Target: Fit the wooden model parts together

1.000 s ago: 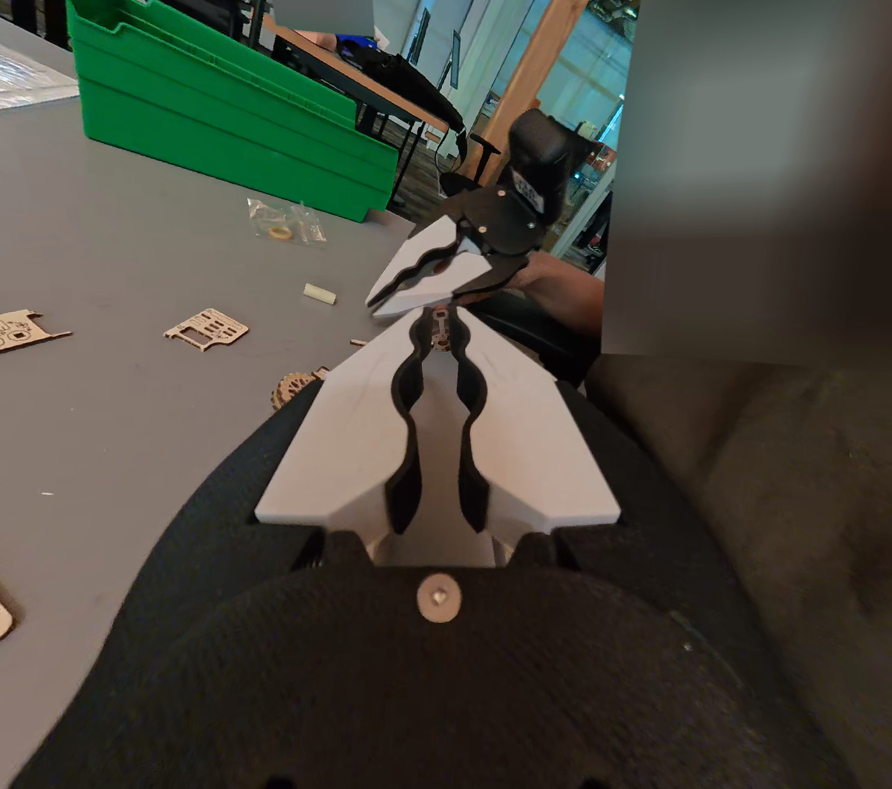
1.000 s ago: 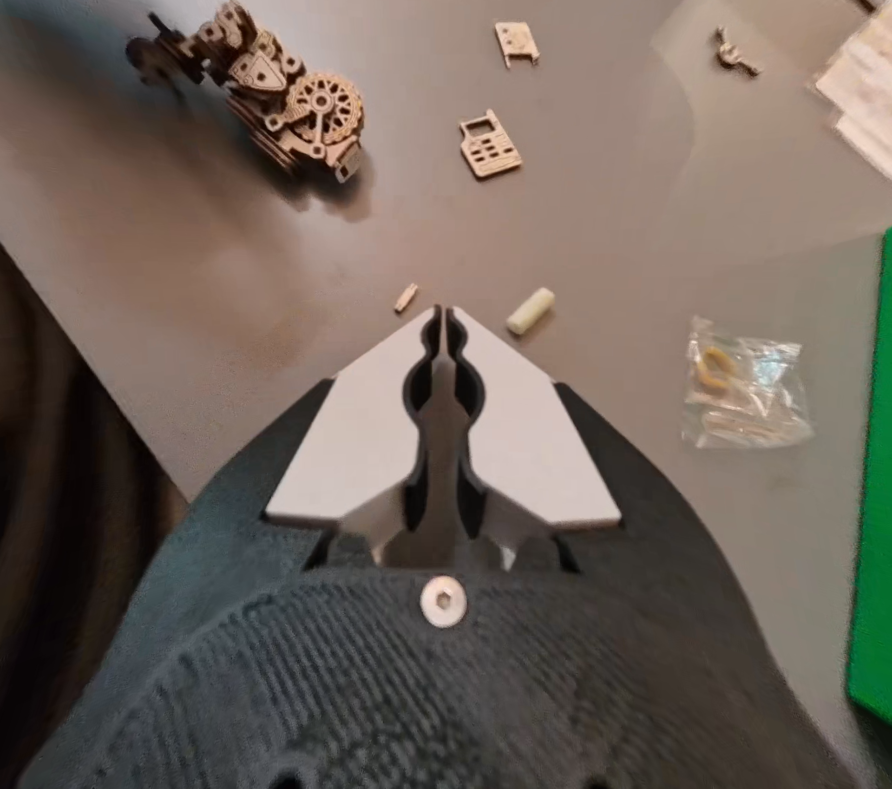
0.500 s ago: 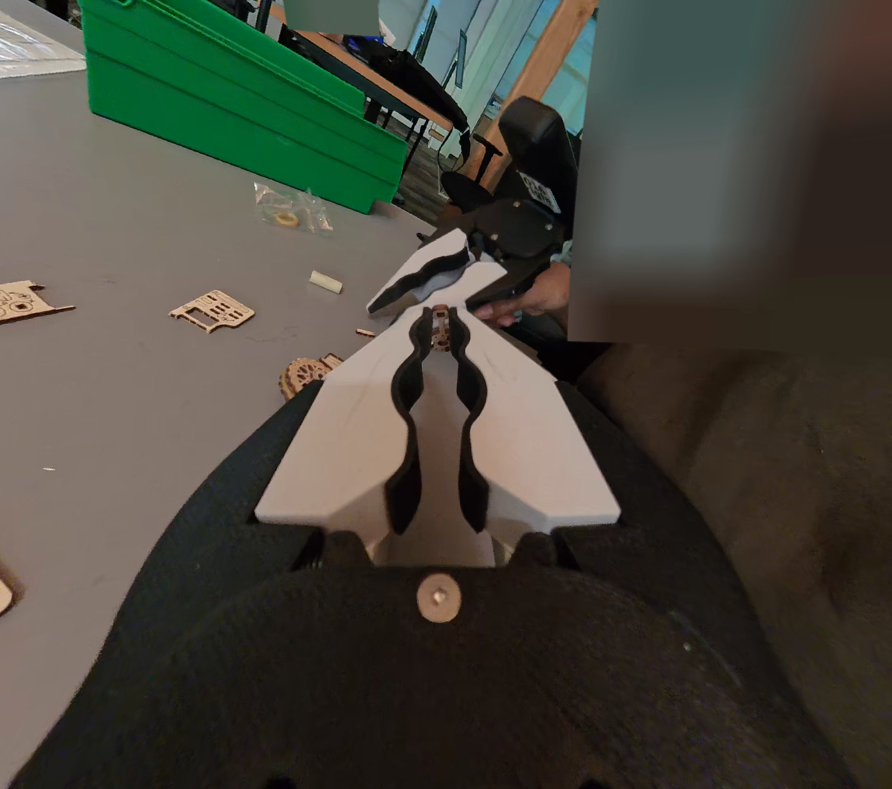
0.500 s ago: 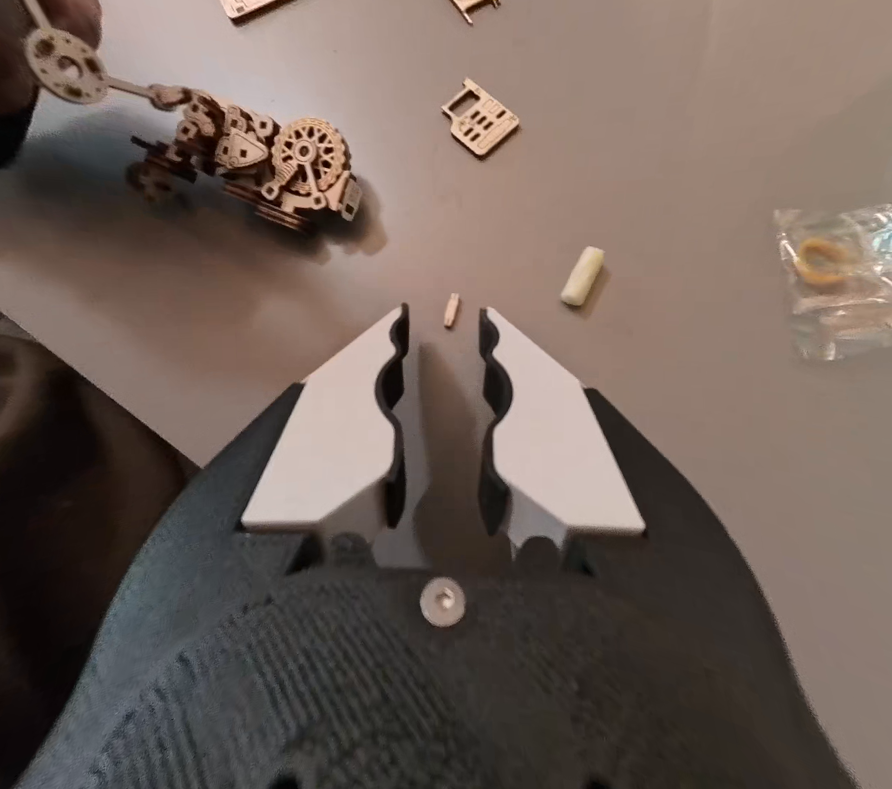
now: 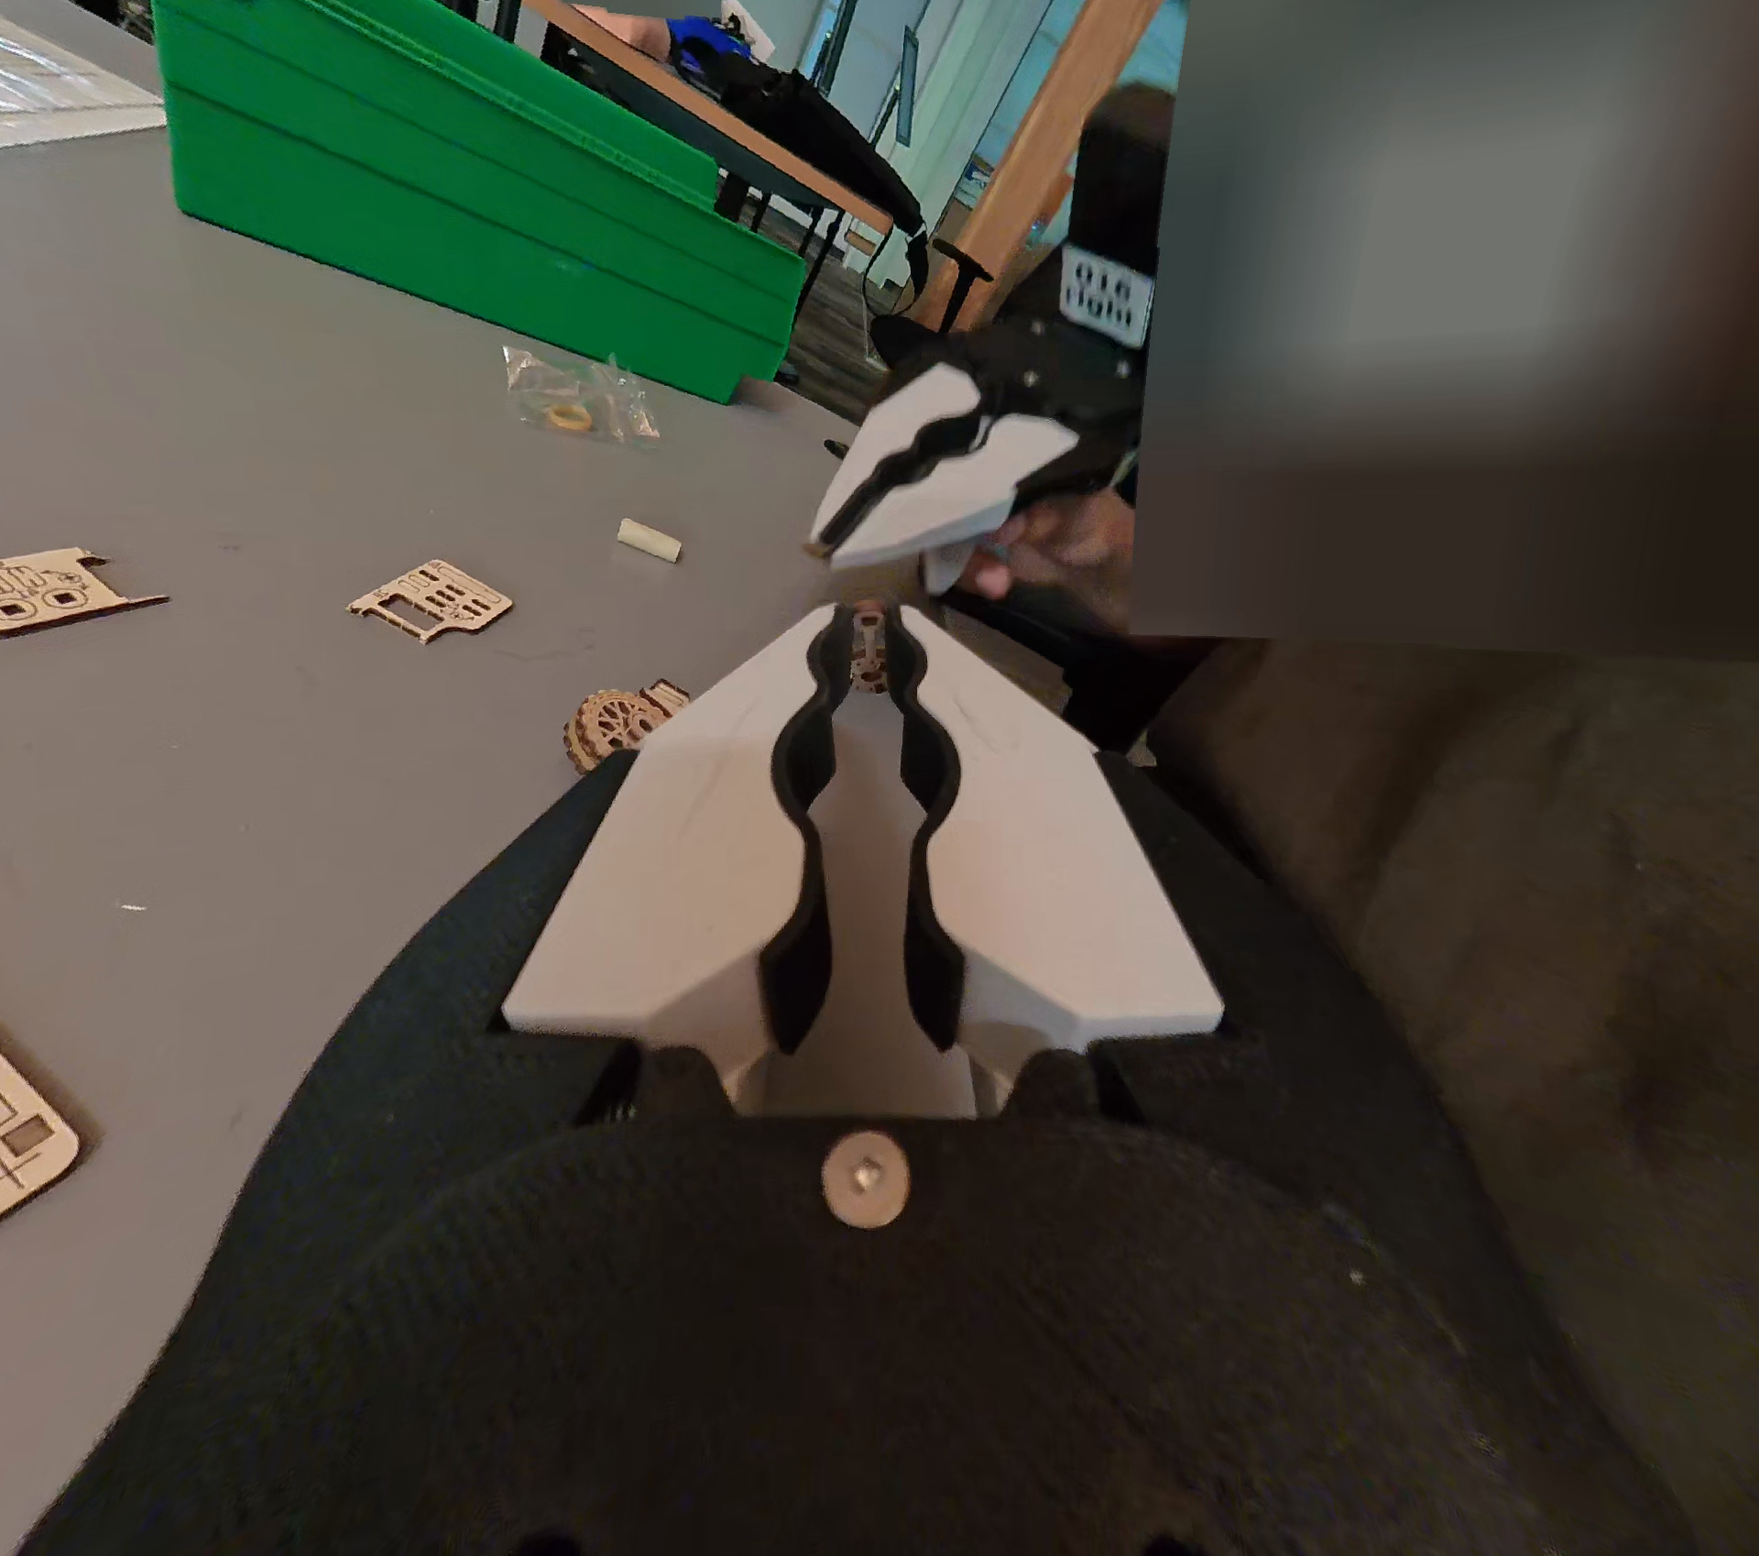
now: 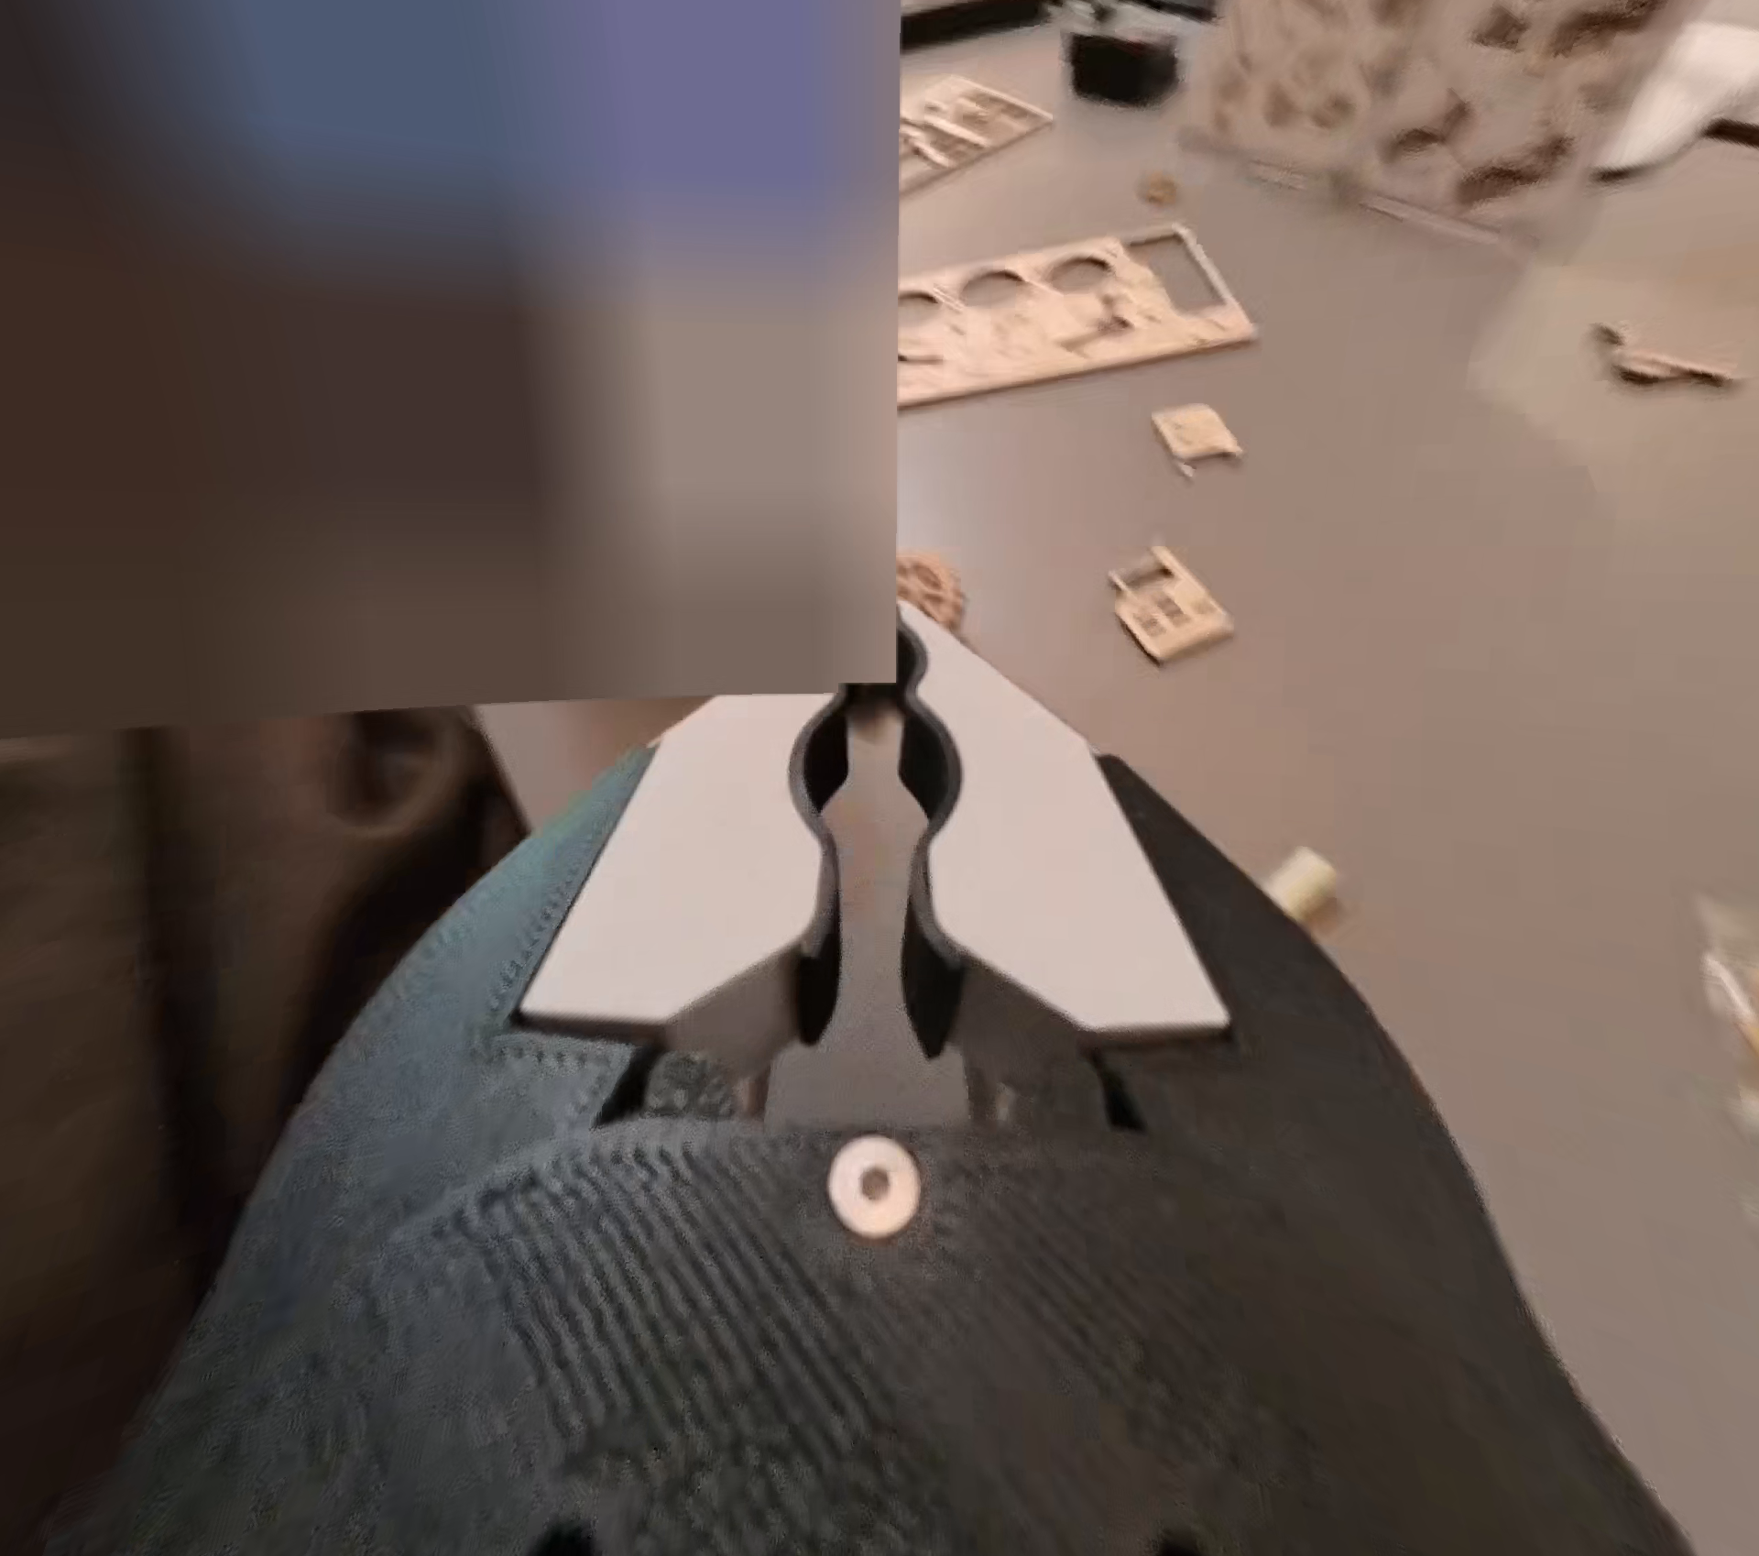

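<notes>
gripping a small wooden part (image 5: 868, 658) at its tips, my left hand-held gripper (image 5: 866, 634) hung over the worktop (image 5: 238, 796) edge. my right hand-held gripper (image 5: 826, 549) was nearly closed, perhaps pinching a peg, though i could not tell. the half-built model (image 5: 619, 725) sat below, joining not yet done, loose pieces (image 5: 433, 601) unfitted.
</notes>
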The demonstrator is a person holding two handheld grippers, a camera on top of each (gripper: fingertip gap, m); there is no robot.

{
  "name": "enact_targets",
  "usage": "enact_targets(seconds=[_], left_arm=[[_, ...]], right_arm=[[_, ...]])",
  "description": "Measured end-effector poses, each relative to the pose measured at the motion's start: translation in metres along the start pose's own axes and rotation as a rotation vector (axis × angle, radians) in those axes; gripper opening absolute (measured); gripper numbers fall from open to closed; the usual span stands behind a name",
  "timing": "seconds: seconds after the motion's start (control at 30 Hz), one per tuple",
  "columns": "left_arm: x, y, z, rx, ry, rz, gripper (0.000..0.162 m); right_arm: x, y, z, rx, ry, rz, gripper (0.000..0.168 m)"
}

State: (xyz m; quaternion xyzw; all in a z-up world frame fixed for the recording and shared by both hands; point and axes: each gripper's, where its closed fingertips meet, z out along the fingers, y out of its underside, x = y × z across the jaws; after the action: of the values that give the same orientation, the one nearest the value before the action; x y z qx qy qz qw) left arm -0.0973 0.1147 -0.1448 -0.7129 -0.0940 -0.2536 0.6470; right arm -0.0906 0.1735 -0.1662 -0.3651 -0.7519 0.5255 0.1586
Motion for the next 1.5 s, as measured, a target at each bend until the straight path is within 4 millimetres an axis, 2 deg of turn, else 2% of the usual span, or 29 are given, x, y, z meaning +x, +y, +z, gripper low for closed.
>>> enact_targets(seconds=[0.1,0.2,0.33,0.5,0.7,1.23,1.5], left_arm=[[0.002,0.001,-0.001,-0.023,0.004,0.022,0.003],[0.007,0.006,-0.001,-0.065,0.021,0.031,0.002],[0.020,0.023,0.002,-0.162,0.100,-0.024,0.003],[0.034,0.047,0.007,-0.299,0.163,-0.042,0.002],[0.037,0.070,0.009,-0.413,0.171,-0.027,0.002],[0.028,0.081,0.012,-0.470,0.116,-0.026,0.003],[0.036,0.088,0.012,-0.541,0.154,0.027,0.003]], right_arm=[[-0.025,-0.016,0.004,-0.046,-0.261,0.074,0.002],[-0.032,-0.024,0.014,-0.053,-0.361,0.065,0.003],[-0.056,-0.011,0.016,-0.146,-0.539,0.036,0.003],[-0.076,0.013,0.016,-0.227,-0.655,0.077,0.002],[-0.085,0.030,0.021,-0.273,-0.667,0.083,0.002],[-0.083,0.046,0.025,-0.379,-0.620,0.086,0.002],[-0.091,0.050,0.021,-0.418,-0.694,0.069,0.002]])
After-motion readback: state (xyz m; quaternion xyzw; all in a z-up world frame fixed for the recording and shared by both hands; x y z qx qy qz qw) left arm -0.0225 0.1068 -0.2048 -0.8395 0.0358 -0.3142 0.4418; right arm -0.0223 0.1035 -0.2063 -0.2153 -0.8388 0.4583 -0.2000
